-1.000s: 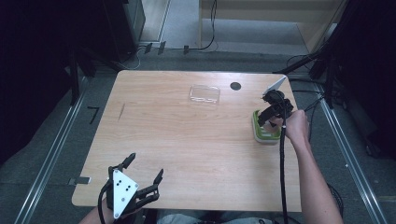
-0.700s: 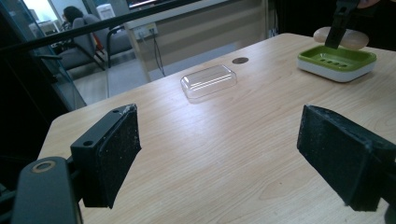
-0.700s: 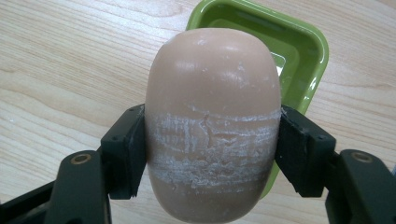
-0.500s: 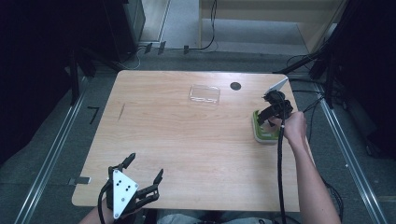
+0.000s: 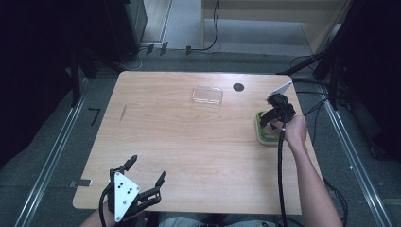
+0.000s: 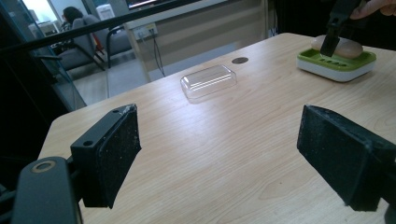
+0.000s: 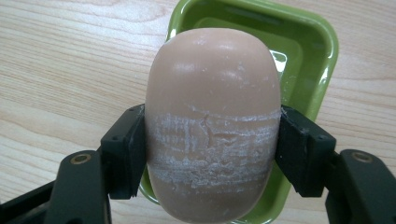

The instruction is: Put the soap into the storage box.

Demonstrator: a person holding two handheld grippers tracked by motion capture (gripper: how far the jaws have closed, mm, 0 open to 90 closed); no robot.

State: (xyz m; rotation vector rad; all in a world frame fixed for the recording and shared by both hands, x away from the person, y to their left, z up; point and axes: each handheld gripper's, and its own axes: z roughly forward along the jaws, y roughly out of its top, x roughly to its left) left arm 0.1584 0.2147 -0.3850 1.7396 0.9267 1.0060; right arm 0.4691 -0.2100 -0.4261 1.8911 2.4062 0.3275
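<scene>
Little has changed on the counter (image 5: 189,142) over the last second: the clear lid (image 5: 207,95) lies where it lay, well apart from the green soap dish (image 5: 265,135). The left claw (image 5: 142,177) waits wide and empty; the right claw (image 7: 210,154) stays clamped on the soap bar (image 7: 212,126) over the dish, so the lift seems just beginning

Office or lab: office chairs (image 6: 77,44), floor cables (image 5: 215,28), wooden table (image 5: 189,142).
</scene>
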